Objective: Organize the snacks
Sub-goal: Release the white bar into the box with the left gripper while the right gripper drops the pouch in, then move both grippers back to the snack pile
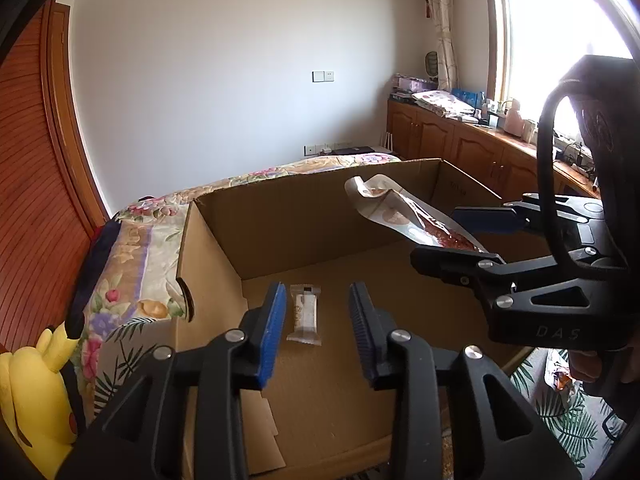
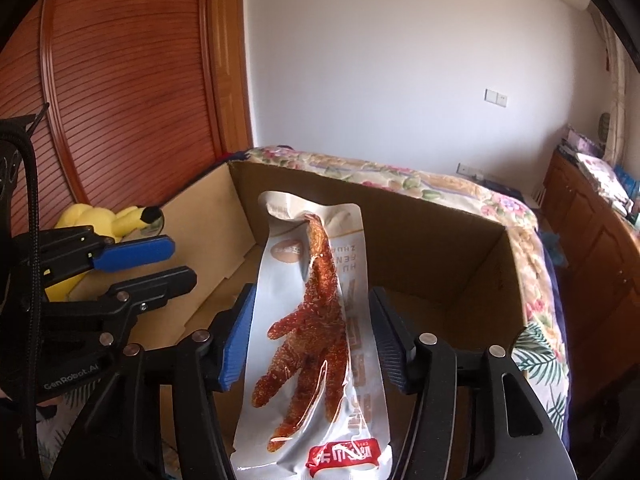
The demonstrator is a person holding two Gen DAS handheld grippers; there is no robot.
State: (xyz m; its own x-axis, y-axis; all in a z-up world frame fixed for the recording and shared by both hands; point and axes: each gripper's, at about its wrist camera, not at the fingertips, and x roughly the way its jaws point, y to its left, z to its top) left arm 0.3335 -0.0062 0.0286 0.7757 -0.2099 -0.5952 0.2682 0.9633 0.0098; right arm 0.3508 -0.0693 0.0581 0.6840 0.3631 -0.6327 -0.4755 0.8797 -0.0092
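A cardboard box [image 1: 280, 232] stands open on the bed; it also shows in the right wrist view [image 2: 440, 248]. A small white snack bar [image 1: 305, 314] lies on its floor. My left gripper [image 1: 318, 320] is open and empty just above that bar; it also shows in the right wrist view [image 2: 160, 264]. My right gripper [image 2: 310, 332] holds a white packet with a red chicken foot [image 2: 316, 320] between its fingers, over the box. The packet [image 1: 404, 212] and right gripper [image 1: 476, 236] also show at the right in the left wrist view.
A yellow plush toy [image 1: 36, 392] lies left of the box on the floral bedspread [image 1: 132, 264]. A wooden slatted door [image 2: 132, 80] is behind. Wooden cabinets [image 1: 460, 140] under a window run along the right. Another snack packet [image 1: 560, 380] lies on the bed at the right.
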